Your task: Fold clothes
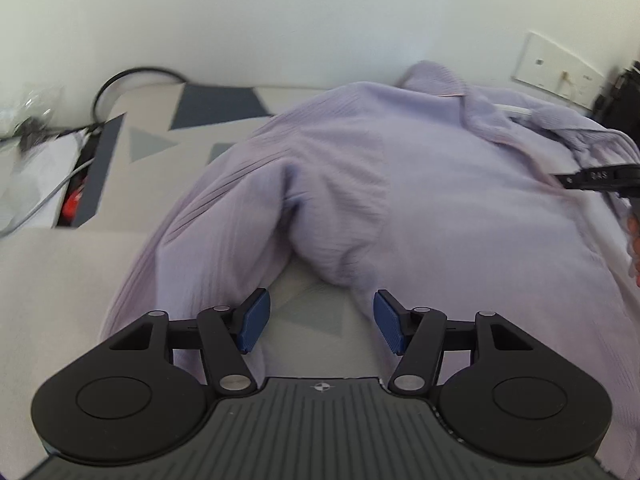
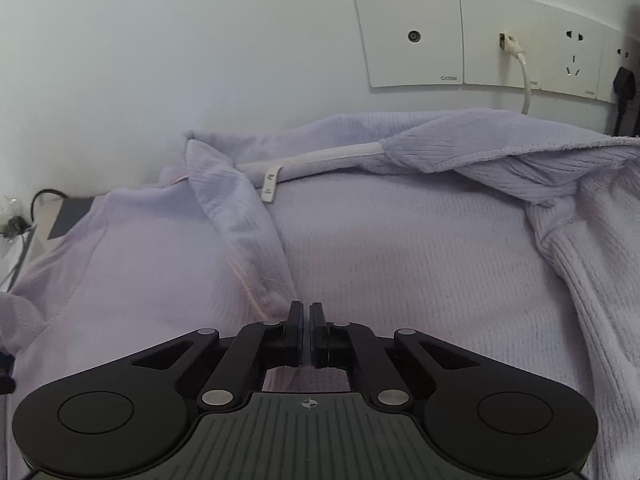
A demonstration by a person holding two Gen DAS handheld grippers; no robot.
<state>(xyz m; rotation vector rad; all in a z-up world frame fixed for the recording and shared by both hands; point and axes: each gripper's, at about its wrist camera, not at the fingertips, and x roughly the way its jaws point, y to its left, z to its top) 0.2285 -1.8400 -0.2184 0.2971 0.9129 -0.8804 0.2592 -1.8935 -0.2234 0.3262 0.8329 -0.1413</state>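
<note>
A lavender ribbed knit garment (image 1: pixel 420 184) lies spread over a table (image 1: pixel 60 280) covered in a beige cloth with grey and dark geometric patches; the garment is my landmark. Its collar end lies toward the white wall, where a white neck band (image 2: pixel 320 160) with a small label (image 2: pixel 270 186) shows inside the opened neckline. A sleeve (image 1: pixel 192 248) runs down the garment's left side, with a bare wedge of table between it and the body of the garment. The left tool (image 1: pixel 320 322) hangs over that wedge at the garment's near edge, its blue pads (image 1: pixel 254 320) well apart and nothing between them; the left pad sits just over the sleeve's edge, contact uncertain. The right tool (image 2: pixel 306 330) is over the middle of the garment, near the front edge fold (image 2: pixel 256 264) that runs down from the collar; its two fingers are drawn together, and I cannot make out any cloth pinched between them. From the left view, that right tool's black tip (image 1: pixel 596 178) pokes in over the garment's right side, with part of a hand (image 1: pixel 633 240) behind it. Beyond the garment's collar, wall sockets (image 2: pixel 460 40) carry a white cable (image 2: pixel 524 76). Left of the garment, off the table's edge, lie loose cables (image 1: pixel 48 132) and something red (image 1: pixel 74 202), blurred.
</note>
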